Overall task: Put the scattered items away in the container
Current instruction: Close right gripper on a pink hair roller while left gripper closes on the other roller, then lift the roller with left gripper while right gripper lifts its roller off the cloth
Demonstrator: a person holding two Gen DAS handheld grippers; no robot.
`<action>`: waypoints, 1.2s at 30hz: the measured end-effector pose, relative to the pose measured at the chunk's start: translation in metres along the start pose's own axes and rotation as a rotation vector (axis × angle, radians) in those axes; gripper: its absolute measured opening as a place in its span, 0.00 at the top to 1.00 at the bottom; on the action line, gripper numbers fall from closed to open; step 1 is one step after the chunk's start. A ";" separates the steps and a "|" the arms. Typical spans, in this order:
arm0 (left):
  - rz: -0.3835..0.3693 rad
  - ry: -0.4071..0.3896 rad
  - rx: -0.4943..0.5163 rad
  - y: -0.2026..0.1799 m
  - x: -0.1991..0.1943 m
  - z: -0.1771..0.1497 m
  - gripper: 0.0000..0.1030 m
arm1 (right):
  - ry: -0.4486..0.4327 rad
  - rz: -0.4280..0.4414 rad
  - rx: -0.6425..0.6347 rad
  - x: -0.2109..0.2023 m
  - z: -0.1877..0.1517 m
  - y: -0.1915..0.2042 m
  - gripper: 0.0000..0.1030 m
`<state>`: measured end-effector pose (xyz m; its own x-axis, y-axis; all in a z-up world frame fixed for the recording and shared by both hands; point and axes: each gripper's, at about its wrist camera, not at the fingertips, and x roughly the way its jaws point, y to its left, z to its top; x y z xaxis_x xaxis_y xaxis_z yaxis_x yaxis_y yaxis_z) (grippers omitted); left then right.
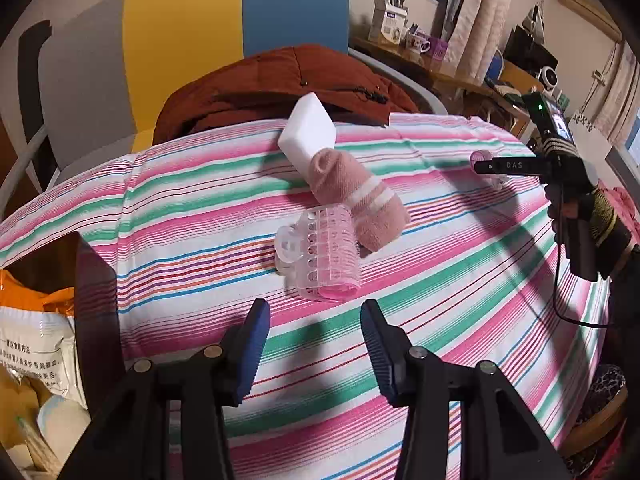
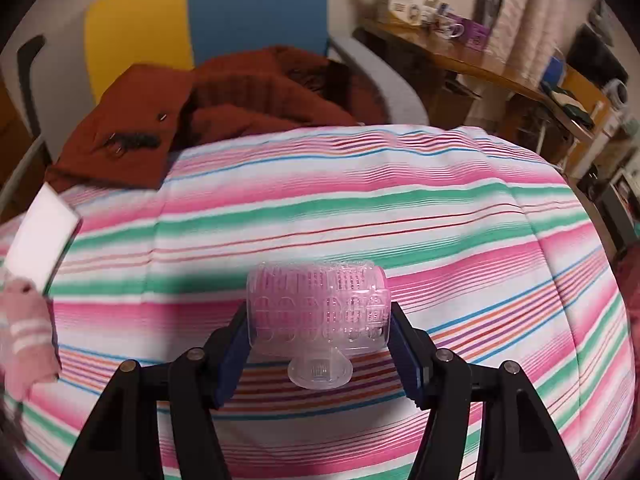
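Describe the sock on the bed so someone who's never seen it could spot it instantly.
Start at the striped bedspread in front of the rust-red jacket. Near its middle three items lie in a line: a white sponge, the sock, then a pink curler. The sock is the only soft knitted one: a dusty-pink roll with two white bands.

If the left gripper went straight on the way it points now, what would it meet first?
Most likely the pink hair roller, which lies on the striped bedcover just past the open left gripper. The pink sock sits behind it. Depth is uncertain through the fisheye.
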<state>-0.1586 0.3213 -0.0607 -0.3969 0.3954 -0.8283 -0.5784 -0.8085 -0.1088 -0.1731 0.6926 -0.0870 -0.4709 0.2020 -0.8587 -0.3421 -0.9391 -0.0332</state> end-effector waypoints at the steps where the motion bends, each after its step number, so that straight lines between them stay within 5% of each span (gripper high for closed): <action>1: -0.019 0.006 -0.008 0.000 0.003 0.002 0.50 | 0.004 0.001 -0.009 0.000 0.000 0.002 0.37; 5: -0.081 -0.008 -0.066 0.001 0.008 0.011 0.41 | 0.011 0.011 -0.031 -0.001 0.000 0.009 0.37; 18: 0.034 0.004 -0.025 -0.009 0.036 0.032 0.40 | 0.016 0.002 -0.052 0.001 0.001 0.012 0.37; 23: 0.029 0.067 -0.018 -0.011 0.057 0.034 0.40 | 0.019 0.007 -0.049 0.002 0.002 0.013 0.37; 36: 0.013 0.027 -0.017 -0.007 0.053 0.027 0.55 | 0.017 0.012 -0.051 0.001 0.000 0.018 0.37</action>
<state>-0.1946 0.3590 -0.0890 -0.3847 0.3729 -0.8444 -0.5613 -0.8207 -0.1067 -0.1796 0.6755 -0.0885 -0.4607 0.1866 -0.8677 -0.2943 -0.9544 -0.0490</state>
